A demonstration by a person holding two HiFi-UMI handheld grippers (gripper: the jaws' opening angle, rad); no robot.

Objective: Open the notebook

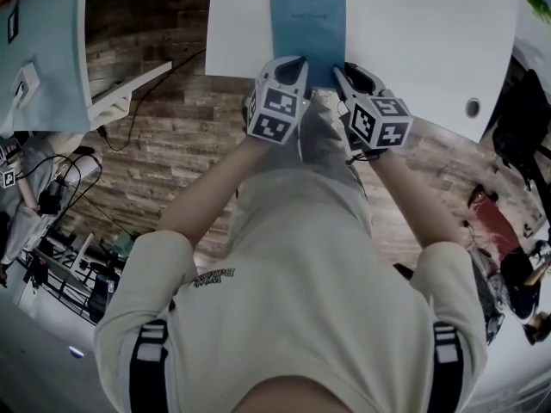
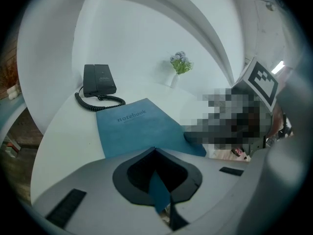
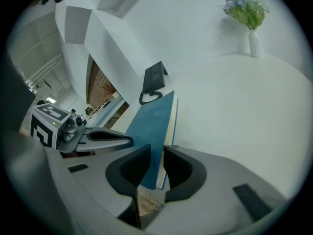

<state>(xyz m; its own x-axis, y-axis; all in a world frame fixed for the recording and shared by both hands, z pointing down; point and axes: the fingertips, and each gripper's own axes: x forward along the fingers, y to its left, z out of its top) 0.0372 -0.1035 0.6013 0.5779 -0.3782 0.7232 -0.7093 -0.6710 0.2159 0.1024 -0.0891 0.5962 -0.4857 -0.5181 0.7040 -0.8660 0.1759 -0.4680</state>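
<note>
Pose: my left forearm (image 1: 211, 200) and right forearm (image 1: 417, 200) reach forward from the lower part of the head view and converge at its upper centre, both sets of tongs tilted downward toward the white table (image 1: 413, 50). The marker cubes face the camera side by side, near each other but apart. Task item: the blue notebook (image 1: 308, 28) lies closed and flat on the table at the upper centre of the head view, with its near short edge toward me. Left tongs (image 1: 296, 67): placed at the near left corner of the notebook. In the left gripper view the jaw tips stand together, and a sliver of the blue cover runs between the black pads; I record them as closed on that edge. Right tongs (image 1: 341, 74): placed at the near right corner, rolled to one side. In the right gripper view the jaws stand narrowly apart, and the blue cover and pale page edges fill the gap. Both pads lie against the book with no space that I can see; I record a grip. Other items: a black phone (image 2: 99, 80) with a coiled cord sits beyond the notebook's far end, and a small vase of flowers (image 2: 179, 67) stands farther back, well apart from the book.
</note>
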